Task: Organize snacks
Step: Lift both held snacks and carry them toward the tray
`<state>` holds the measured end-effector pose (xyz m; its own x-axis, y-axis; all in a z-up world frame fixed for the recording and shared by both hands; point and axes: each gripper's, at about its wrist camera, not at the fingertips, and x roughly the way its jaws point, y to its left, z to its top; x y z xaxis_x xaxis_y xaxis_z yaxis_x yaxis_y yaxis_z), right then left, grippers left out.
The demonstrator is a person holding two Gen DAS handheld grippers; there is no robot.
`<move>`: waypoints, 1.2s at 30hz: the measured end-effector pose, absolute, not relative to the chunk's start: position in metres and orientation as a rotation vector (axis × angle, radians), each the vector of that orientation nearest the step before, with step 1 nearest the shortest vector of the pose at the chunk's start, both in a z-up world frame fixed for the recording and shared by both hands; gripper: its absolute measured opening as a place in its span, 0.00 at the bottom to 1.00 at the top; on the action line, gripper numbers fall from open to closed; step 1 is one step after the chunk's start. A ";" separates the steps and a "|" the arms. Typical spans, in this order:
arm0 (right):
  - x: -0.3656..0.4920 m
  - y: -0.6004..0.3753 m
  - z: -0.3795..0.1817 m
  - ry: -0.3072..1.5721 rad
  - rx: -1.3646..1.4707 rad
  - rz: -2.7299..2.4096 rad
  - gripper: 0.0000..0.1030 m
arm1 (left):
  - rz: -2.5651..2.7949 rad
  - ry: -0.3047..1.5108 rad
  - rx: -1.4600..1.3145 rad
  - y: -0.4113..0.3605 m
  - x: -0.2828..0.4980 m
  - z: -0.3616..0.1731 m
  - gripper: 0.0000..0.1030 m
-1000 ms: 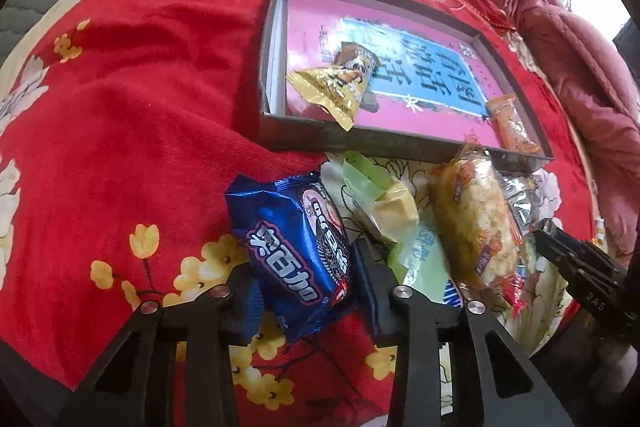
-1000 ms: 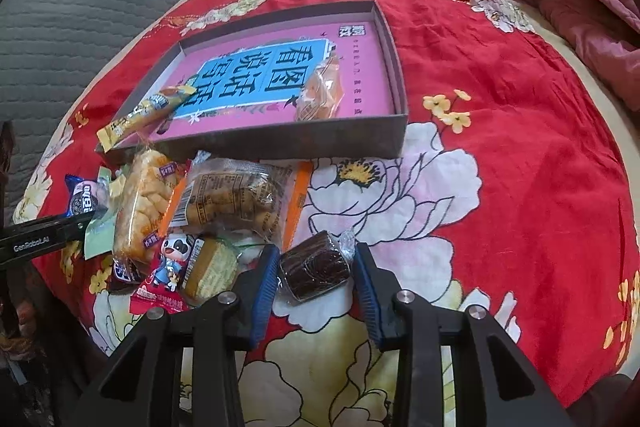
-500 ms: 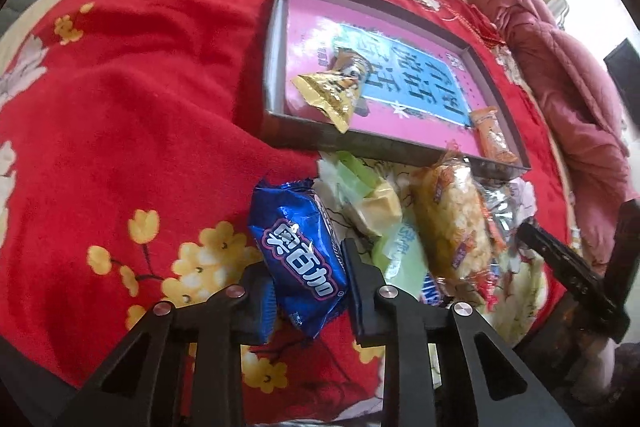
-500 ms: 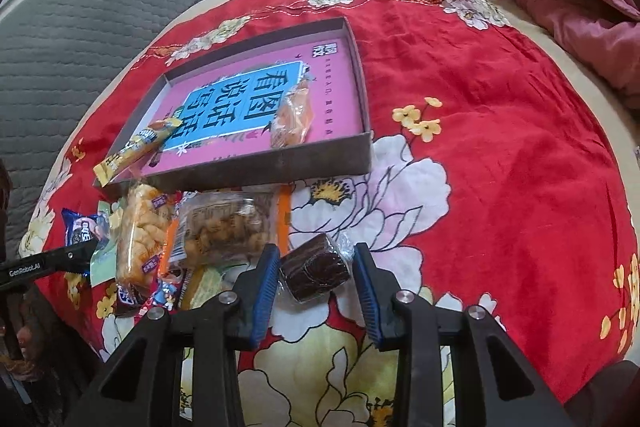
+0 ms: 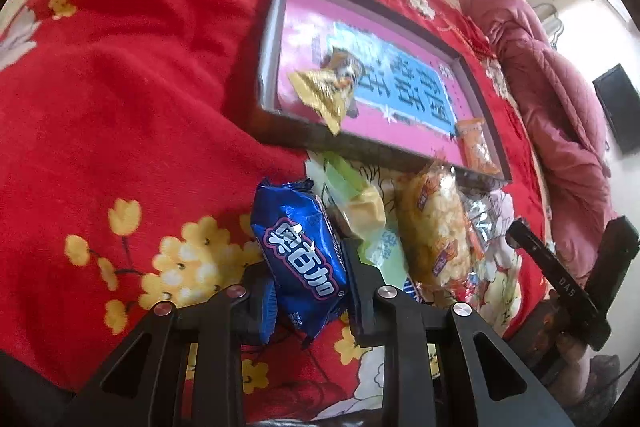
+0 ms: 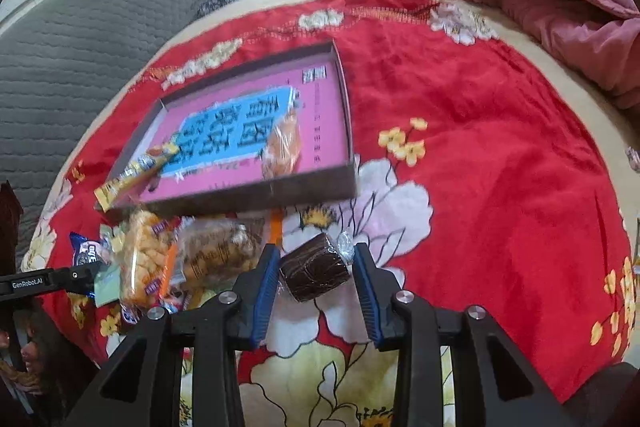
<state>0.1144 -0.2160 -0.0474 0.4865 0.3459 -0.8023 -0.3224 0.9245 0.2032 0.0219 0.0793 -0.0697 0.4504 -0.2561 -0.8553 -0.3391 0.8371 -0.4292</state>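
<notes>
Left gripper [image 5: 308,291] is clamping the blue foil cookie packet [image 5: 300,255], jaws having just closed on it, beside the snack pile on the red floral blanket [image 5: 120,75]. Right gripper [image 6: 314,275] is gripping the dark brown clear-wrapped cake [image 6: 314,269], near the shallow grey cardboard box [image 6: 312,187].

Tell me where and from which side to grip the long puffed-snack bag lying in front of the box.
Grip the puffed-snack bag across its narrow width, near mid-length, coming from above. It lies flat and long, one end toward the box, with a green packet against one flank and a silvery wrapper against the other, so a low sideways approach looks blocked.
</notes>
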 end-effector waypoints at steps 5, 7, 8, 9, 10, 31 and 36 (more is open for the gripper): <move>0.114 -0.216 -0.038 0.929 0.036 0.422 0.36 | 0.085 1.081 -0.590 0.089 0.018 -0.053 0.27; 0.115 -0.215 -0.036 0.913 0.035 0.430 0.37 | 0.091 1.061 -0.585 0.091 0.017 -0.046 0.27; 0.114 -0.214 -0.034 0.904 0.033 0.433 0.37 | 0.094 1.050 -0.577 0.092 0.016 -0.041 0.27; 0.114 -0.214 -0.033 0.896 0.031 0.437 0.37 | 0.098 1.040 -0.571 0.093 0.015 -0.037 0.27; 0.114 -0.214 -0.032 0.890 0.029 0.441 0.36 | 0.098 1.031 -0.563 0.092 0.016 -0.033 0.27; 0.113 -0.207 -0.013 0.771 0.011 0.486 0.37 | 0.078 0.924 -0.460 0.067 0.041 0.009 0.27; 0.114 -0.208 -0.011 0.759 0.017 0.488 0.37 | 0.083 0.919 -0.452 0.064 0.048 0.010 0.27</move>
